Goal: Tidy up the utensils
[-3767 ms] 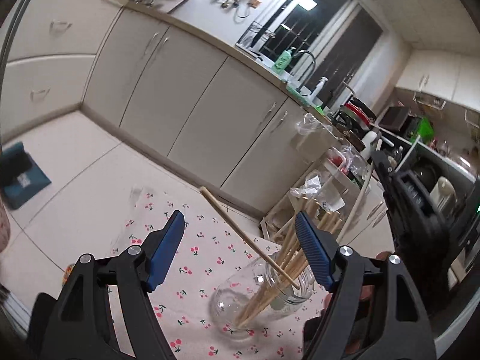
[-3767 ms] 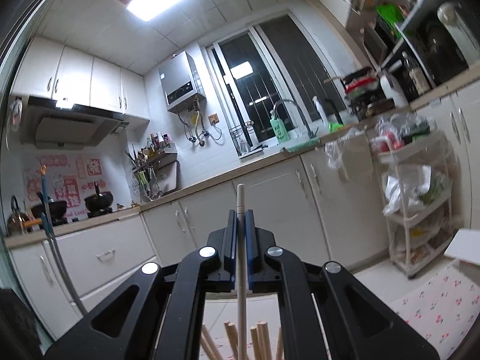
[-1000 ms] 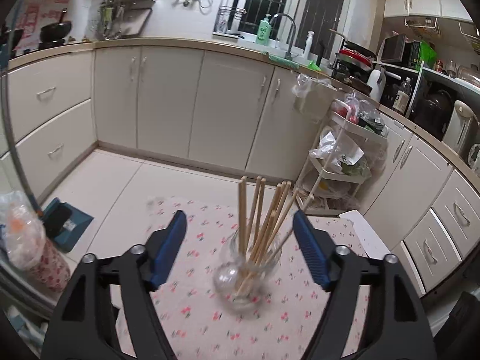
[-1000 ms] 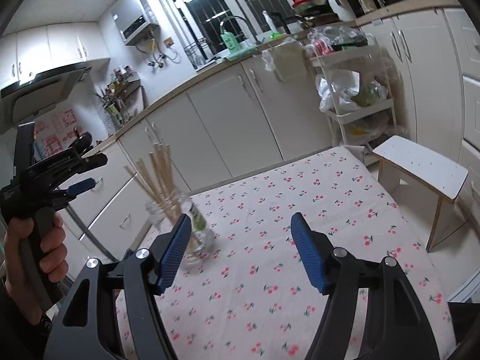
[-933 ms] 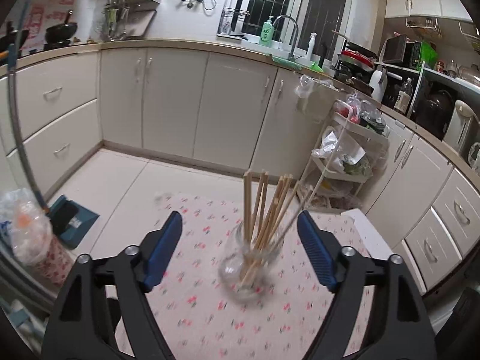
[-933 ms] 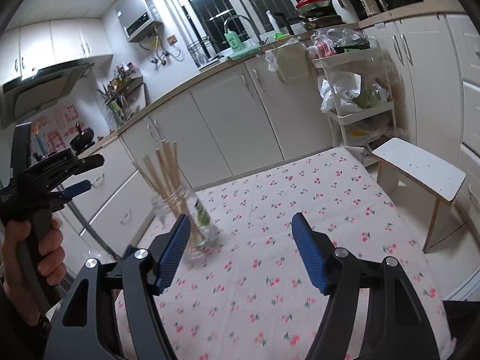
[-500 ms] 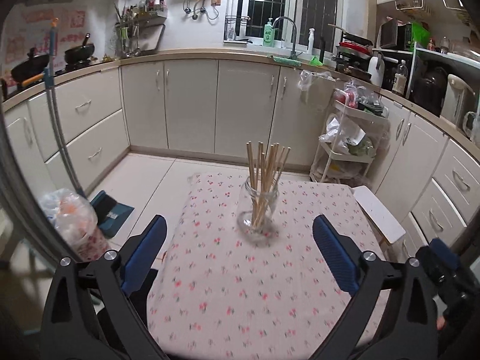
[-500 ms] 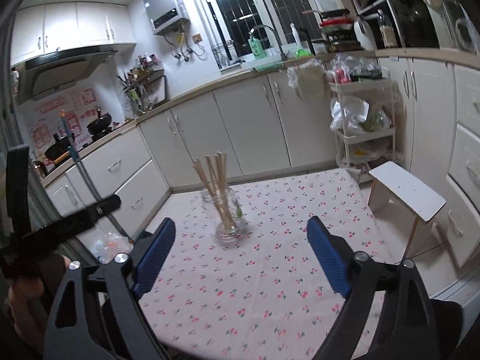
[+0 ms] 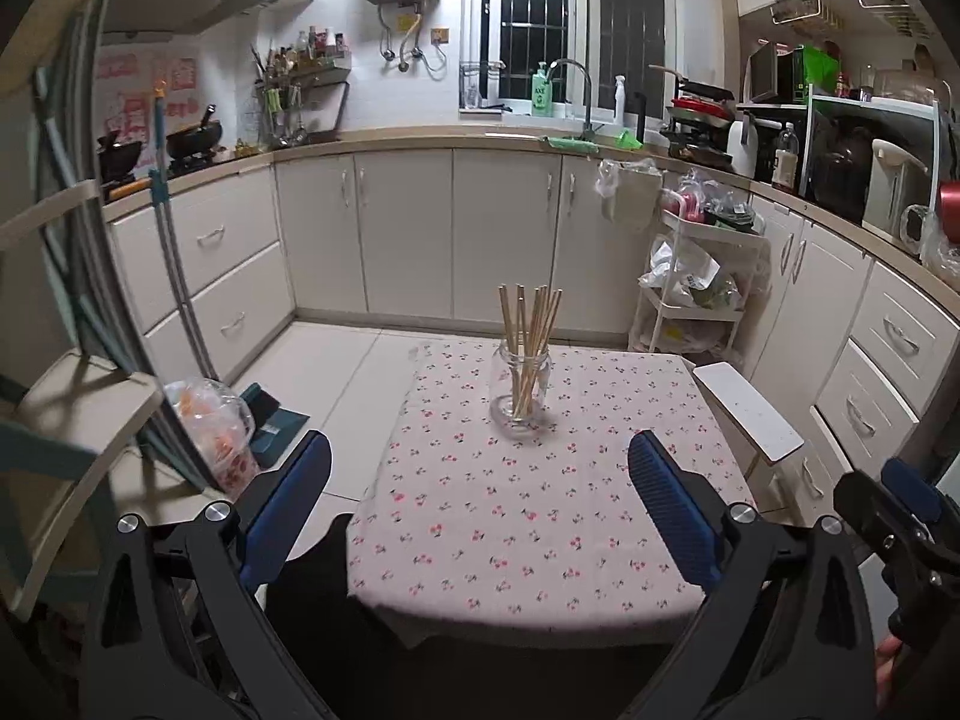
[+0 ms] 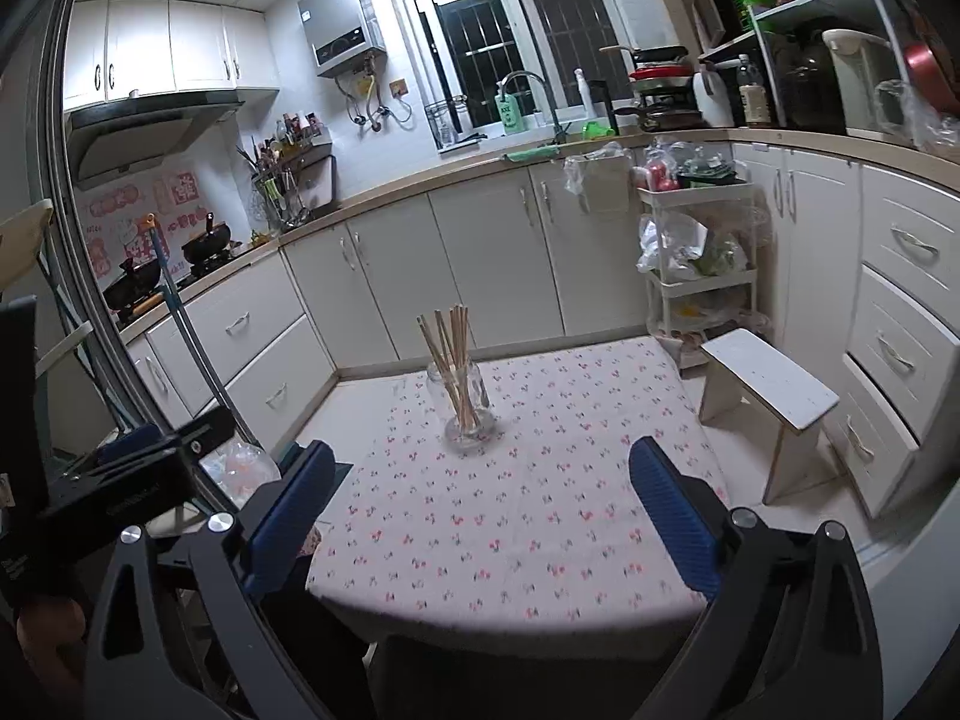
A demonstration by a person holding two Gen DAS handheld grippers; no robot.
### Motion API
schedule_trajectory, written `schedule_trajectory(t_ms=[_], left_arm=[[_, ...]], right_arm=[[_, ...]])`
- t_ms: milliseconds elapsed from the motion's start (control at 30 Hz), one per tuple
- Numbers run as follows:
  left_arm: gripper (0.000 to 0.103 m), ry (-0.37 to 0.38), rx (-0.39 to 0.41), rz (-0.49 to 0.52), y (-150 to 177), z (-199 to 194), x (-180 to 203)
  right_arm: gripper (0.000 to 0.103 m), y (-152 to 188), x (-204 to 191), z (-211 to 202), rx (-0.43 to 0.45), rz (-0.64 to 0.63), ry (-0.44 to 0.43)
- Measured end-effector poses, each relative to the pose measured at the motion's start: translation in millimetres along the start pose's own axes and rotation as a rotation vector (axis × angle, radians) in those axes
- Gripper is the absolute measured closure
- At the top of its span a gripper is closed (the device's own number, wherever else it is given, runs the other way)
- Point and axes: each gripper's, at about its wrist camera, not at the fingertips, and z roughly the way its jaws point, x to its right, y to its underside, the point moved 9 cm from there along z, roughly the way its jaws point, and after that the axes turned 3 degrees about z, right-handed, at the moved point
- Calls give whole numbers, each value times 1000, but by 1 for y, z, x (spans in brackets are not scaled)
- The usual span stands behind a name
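Note:
A clear glass jar (image 9: 520, 391) stands upright on the table with the cherry-print cloth (image 9: 540, 510). Several wooden chopsticks (image 9: 528, 330) stand in it. The jar (image 10: 465, 405) and chopsticks (image 10: 447, 342) also show in the right wrist view, on the same cloth (image 10: 540, 528). My left gripper (image 9: 480, 516) is open and empty, held back near the table's front edge, well short of the jar. My right gripper (image 10: 480, 516) is open and empty, also back at the front edge. The right gripper's body shows at the far right of the left wrist view (image 9: 900, 516).
A small white stool (image 10: 768, 390) stands right of the table. A white trolley (image 9: 690, 294) with bags stands by the cabinets behind. A plastic bag (image 9: 210, 426) and a mop handle (image 9: 174, 276) are at the left. Cabinets line the back and right walls.
Both grippers have pulled back and away from the jar, which now looks smaller and farther. Earlier the right gripper held a chopstick over the jar; it is now open and empty.

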Motion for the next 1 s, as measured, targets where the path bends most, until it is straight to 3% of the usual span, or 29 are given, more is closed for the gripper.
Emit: schedule_trajectory(t_ms=[233, 433, 633, 1000], left_arm=[[8, -7, -46, -40, 26, -18, -13], [8, -1, -86, -68, 42, -29, -21], [8, -14, -18, -70, 47, -58, -26], [8, 8, -14, -54, 62, -87, -19]], right_arm=[[8, 40, -12, -19, -77, 5, 7], [7, 36, -16, -24, -107, 49, 0], [7, 46, -33, -57, -62, 19, 1], [7, 30, -41, -100, 53, -49, 42]])
